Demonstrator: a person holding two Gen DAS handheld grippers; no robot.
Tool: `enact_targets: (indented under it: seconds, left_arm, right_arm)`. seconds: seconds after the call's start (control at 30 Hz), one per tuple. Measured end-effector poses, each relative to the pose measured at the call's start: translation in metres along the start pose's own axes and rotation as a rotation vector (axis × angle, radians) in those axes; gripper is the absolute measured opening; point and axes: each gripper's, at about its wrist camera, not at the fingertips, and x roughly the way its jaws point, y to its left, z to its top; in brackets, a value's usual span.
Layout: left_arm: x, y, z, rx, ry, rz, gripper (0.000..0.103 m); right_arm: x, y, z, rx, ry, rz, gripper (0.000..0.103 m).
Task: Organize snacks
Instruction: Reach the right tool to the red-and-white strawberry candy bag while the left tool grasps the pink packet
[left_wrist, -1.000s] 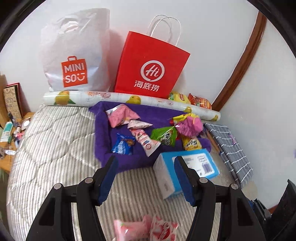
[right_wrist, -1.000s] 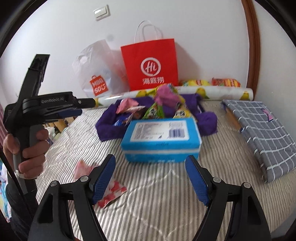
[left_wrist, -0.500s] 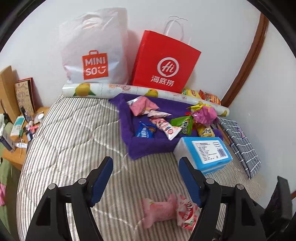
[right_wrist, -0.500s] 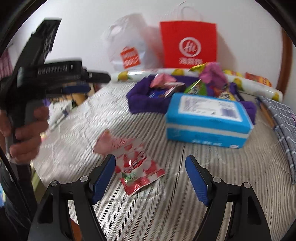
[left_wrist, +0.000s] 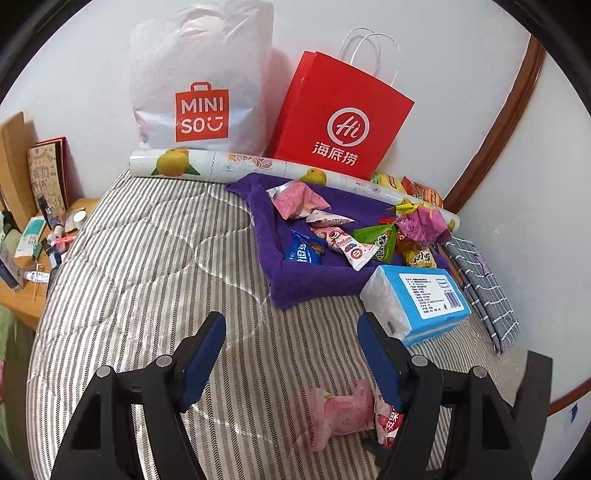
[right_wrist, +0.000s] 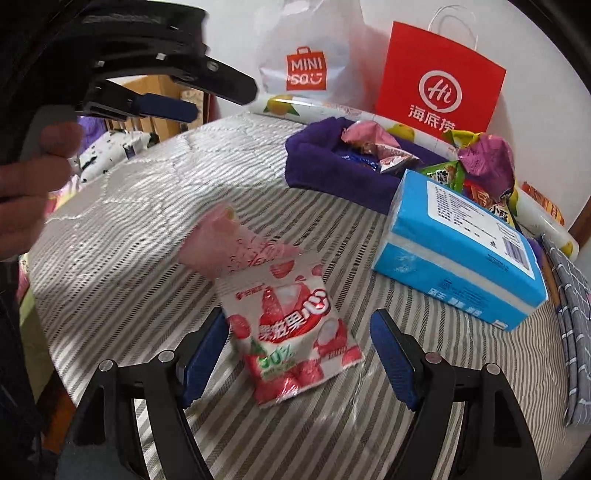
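Observation:
A red-and-white strawberry snack packet (right_wrist: 291, 325) lies flat on the striped bed, and a pink packet (right_wrist: 225, 243) overlaps its far end. My right gripper (right_wrist: 297, 343) hovers over the strawberry packet, open, with a finger on either side and neither pad touching it. In the left wrist view the pink packet (left_wrist: 340, 410) and the strawberry packet (left_wrist: 388, 421) lie low, near my right finger. My left gripper (left_wrist: 291, 350) is open and holds nothing. A purple fabric tray (left_wrist: 306, 284) further back holds several snack packets.
A blue tissue pack (left_wrist: 417, 299) lies in front of the tray. A white Miniso bag (left_wrist: 199, 85), a red paper bag (left_wrist: 340, 118) and a printed roll (left_wrist: 207, 166) stand by the wall. A checked cloth (left_wrist: 484, 288) lies at the right, a cluttered wooden stand (left_wrist: 33, 266) at the left.
My right gripper rolled and dropped toward the strawberry packet, which now sits between its fingers. My left gripper opened wider and shifted, so both pink packets show more.

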Motion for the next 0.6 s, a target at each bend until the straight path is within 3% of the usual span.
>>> enact_targets:
  seconds: [0.07,0.17,0.47,0.5,0.6]
  left_arm:
    - [0.001,0.003,-0.001,-0.007,0.009,-0.007,0.072]
    - [0.003,0.004,-0.005,-0.012,0.023,-0.007,0.072]
    - [0.020,0.002,-0.036,-0.008,0.108,-0.002,0.072]
    - [0.023,0.001,-0.040,-0.007,0.118,-0.005,0.072]
    - [0.030,-0.002,-0.051,-0.025,0.151,-0.045,0.072]
  right_arm:
    - [0.005,-0.005,0.003,0.017,0.022,0.030,0.075]
    - [0.007,-0.010,0.004,0.045,0.032,0.078,0.062]
    - [-0.020,-0.029,-0.006,0.110,-0.051,0.073,0.048]
    - [-0.025,-0.033,-0.008,0.121,-0.060,0.067,0.040]
    - [-0.031,-0.043,-0.014,0.135,-0.056,0.021,0.037]
